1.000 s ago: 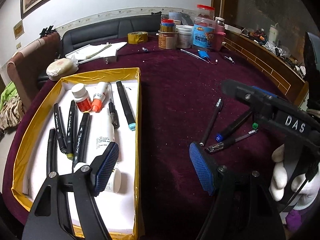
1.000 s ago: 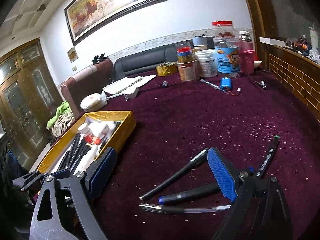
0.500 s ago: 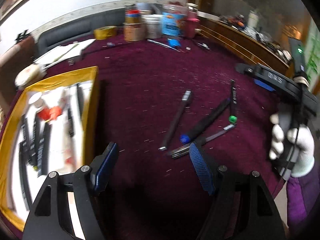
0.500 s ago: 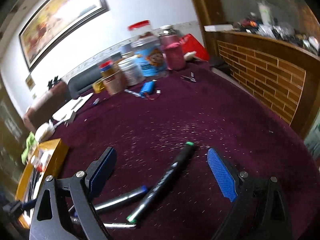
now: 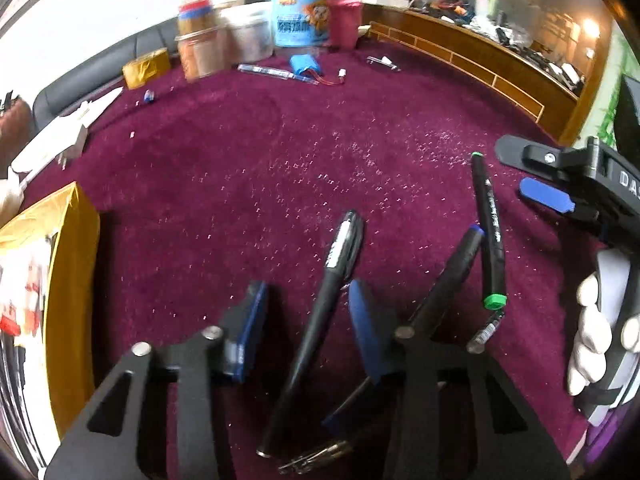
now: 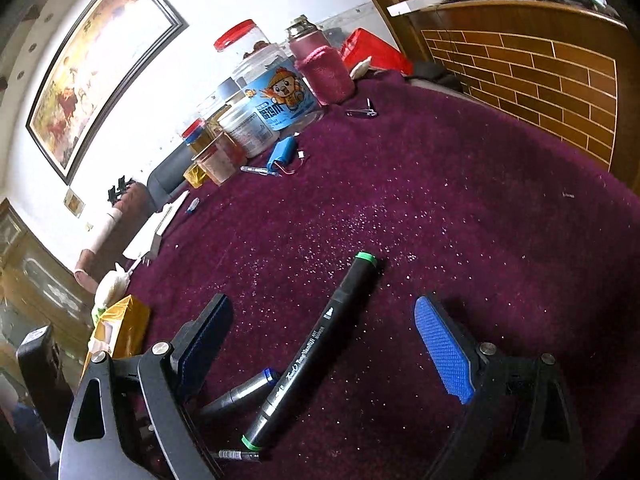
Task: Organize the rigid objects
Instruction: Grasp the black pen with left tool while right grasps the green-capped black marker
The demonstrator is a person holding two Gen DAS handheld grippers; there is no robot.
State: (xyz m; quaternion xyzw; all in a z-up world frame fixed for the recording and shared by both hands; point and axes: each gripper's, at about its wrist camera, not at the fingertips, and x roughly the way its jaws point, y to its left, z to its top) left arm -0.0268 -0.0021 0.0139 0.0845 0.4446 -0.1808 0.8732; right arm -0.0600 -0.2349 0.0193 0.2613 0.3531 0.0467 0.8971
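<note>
Closing left fingers point(image 5: 306, 320) straddle the black pen point(image 5: 320, 320); right fingers point(image 6: 320, 344) gape around the green-capped marker point(image 6: 316, 352).

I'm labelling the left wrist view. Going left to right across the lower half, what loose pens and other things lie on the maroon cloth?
Gold-edged box → black pen with a clip, lying between the closing left tool's pads → black blue-tipped pen → black green-capped marker → open right tool in a white-gloved hand.
</note>
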